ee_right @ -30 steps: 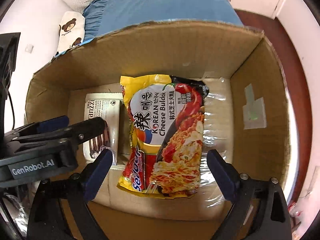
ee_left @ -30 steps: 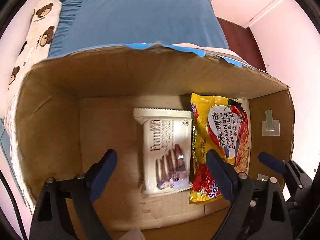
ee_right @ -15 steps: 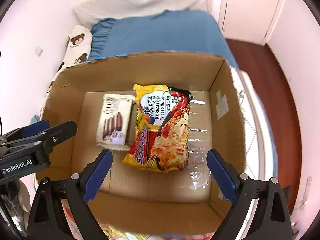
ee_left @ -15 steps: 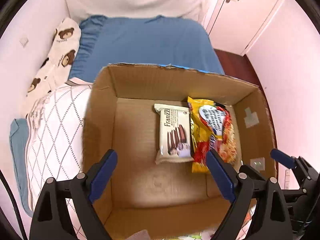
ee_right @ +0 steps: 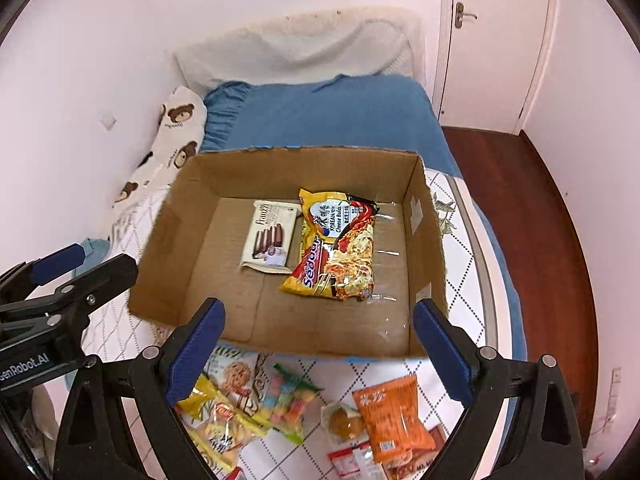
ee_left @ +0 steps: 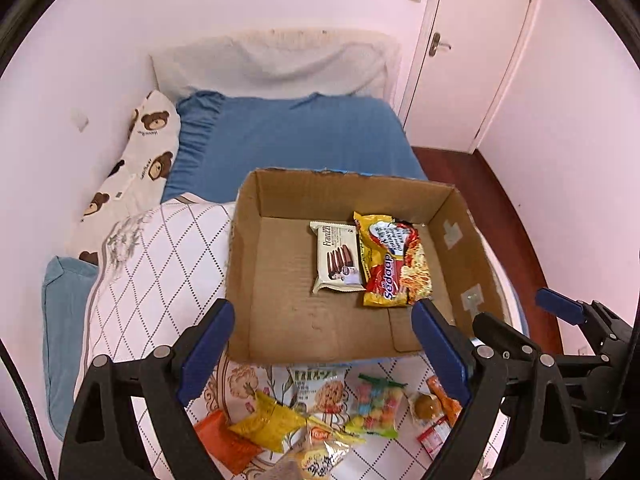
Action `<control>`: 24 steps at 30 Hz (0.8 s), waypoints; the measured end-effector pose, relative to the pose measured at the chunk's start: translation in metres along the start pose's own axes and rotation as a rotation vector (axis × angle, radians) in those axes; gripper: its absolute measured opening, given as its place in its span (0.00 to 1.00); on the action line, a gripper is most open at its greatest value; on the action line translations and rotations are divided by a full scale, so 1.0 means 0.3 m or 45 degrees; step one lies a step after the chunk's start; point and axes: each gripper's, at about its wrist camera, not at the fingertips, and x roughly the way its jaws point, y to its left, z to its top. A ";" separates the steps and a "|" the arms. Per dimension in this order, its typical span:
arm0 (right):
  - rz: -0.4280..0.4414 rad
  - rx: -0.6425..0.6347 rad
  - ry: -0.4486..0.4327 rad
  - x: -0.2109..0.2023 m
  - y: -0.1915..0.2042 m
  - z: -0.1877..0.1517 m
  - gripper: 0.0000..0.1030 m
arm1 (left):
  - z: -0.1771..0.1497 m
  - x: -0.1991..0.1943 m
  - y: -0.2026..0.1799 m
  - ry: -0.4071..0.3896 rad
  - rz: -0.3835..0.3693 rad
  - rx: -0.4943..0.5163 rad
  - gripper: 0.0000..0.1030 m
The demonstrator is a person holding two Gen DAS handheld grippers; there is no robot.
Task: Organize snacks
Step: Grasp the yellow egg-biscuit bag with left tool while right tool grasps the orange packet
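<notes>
So both tools empty, jaws spread: left gripper (ee_left: 320, 348) and right gripper (ee_right: 320, 344) above cardboard box (ee_right: 280, 168), clear for next pick. Wafer pack (ee_right: 268, 238) and noodle packet (ee_right: 336, 244) flat side by side inside, saving floor space.

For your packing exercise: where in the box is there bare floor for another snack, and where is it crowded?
The box floor is bare between its left wall and the wafer pack, and along the near wall. A narrower strip runs right of the noodles. The loose snacks crowd the quilt in front.

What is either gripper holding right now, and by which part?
Nothing. The left gripper and right gripper are both open and empty above the cardboard box.
</notes>
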 end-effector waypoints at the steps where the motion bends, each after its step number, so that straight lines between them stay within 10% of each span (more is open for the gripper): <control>1: 0.004 0.004 -0.012 -0.025 0.001 -0.012 0.94 | -0.012 -0.028 0.000 -0.013 -0.003 -0.004 0.88; 12: 0.045 0.035 -0.019 -0.141 -0.004 -0.148 0.94 | -0.171 -0.051 0.048 0.072 0.007 -0.097 0.88; 15: 0.042 0.052 0.050 -0.092 -0.032 -0.226 0.93 | -0.283 0.013 0.095 0.170 0.056 -0.133 0.88; 18: 0.057 0.085 0.133 -0.018 -0.068 -0.295 0.70 | -0.388 0.090 0.121 0.270 0.066 -0.125 0.88; 24: 0.033 0.187 0.301 0.133 -0.185 -0.430 0.70 | -0.576 0.340 0.061 0.589 0.001 0.126 0.88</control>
